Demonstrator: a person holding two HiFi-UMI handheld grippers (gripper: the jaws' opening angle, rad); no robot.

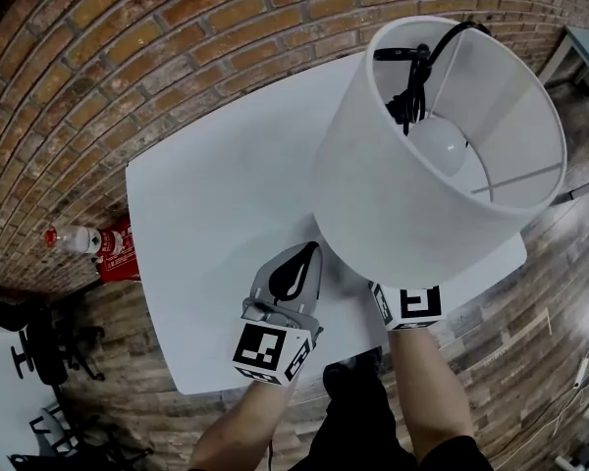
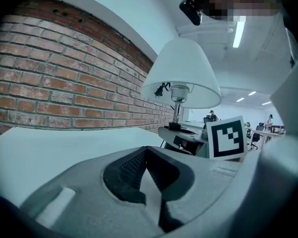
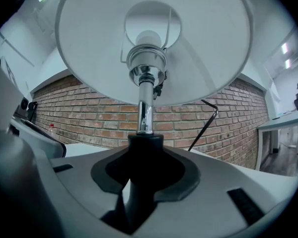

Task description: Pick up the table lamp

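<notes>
Lamp (image 1: 402, 204) with a white shade, over the bench (image 1: 206, 204), its black lower stem clamped in my right gripper (image 3: 145, 155). My left gripper (image 1: 304, 258) sits just beside, closed and empty.

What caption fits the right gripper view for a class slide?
Right gripper shut on the table lamp by its black lower stem, white shade and bulb overhead, brick wall behind.

Table lamp (image 1: 402, 204): one
Light bulb (image 1: 440, 143): one
Bench (image 1: 206, 204): one
Tongs: two, left tongs (image 1: 309, 253), right tongs (image 3: 139, 182)
Marker cubes (image 1: 270, 351): two
Office chair (image 1: 39, 351): one
</notes>
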